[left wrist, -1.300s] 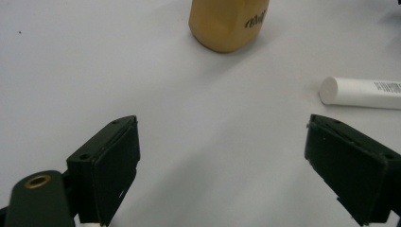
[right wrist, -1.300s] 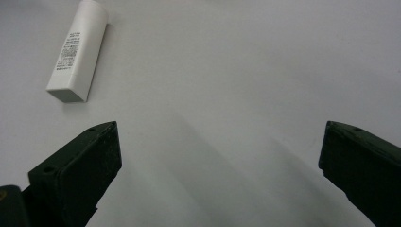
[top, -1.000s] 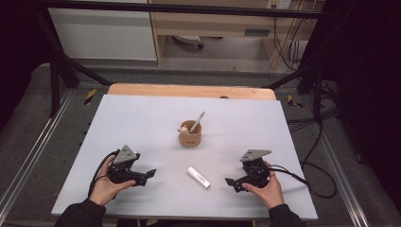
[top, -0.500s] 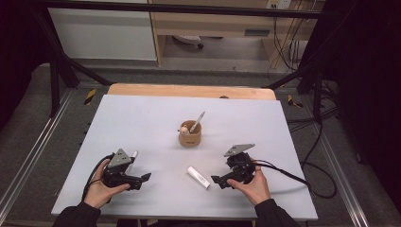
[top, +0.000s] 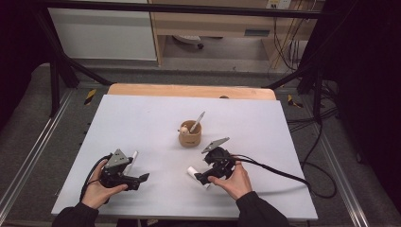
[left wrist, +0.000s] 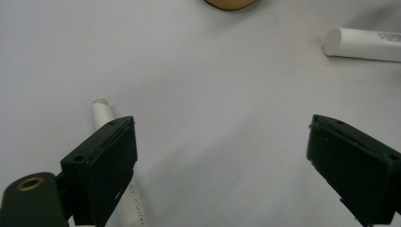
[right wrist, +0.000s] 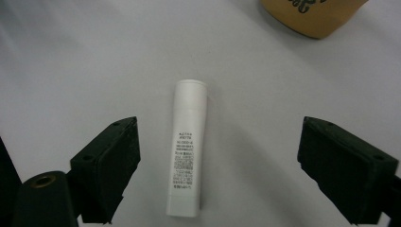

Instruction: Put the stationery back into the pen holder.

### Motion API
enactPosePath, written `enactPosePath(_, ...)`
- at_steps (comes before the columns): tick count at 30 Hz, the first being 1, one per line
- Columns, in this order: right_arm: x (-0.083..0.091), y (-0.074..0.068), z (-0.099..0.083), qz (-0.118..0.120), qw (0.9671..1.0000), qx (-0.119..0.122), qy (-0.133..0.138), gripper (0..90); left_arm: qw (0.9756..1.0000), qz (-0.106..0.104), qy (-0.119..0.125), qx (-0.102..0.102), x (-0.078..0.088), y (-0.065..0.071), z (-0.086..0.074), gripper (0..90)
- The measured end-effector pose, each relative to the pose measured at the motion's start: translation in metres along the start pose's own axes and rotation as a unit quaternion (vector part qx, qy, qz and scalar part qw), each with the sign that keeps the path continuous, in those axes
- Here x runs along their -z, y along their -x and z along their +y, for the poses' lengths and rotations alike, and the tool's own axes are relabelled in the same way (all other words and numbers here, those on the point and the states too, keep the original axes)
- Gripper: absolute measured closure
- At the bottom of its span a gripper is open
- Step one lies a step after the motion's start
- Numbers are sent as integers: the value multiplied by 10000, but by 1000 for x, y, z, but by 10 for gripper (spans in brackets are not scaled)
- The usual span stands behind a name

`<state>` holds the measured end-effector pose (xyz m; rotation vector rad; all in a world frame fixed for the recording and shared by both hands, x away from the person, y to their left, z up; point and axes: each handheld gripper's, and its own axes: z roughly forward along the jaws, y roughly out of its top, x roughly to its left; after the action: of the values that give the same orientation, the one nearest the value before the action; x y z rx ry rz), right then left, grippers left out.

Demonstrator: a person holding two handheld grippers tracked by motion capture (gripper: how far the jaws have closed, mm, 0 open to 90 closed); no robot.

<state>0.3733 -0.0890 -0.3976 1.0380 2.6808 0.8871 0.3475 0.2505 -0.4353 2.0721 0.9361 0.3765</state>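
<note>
Right tool [top: 202, 178] straddling white tube [right wrist: 187, 161], jaws spread, just been closing, lining up a lengthwise pinch | cup [top: 190, 135] at 12 o'clock | left tool [top: 137, 178] spread, idling.

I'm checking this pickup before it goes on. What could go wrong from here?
The white tube lies flat between the right tongs, whose jaws have just been closing but don't touch it; being round, it might roll or slip as they pinch.

The cup with its stick stands close behind; a lift could bump it.

A thin white stick lies beside the open left tongs and could get nudged.
</note>
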Motion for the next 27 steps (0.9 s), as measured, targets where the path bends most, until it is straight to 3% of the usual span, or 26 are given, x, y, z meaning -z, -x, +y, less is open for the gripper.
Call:
enactPosePath(11,-20,-12,7,-72,9984,202,-530,332,10000,-12,-15,16,0,-1,-1,93)
enactPosePath(27,-33,-15,4,2,9958,167,-897,611,10000,-30,-53,10,-1,0,-1,94)
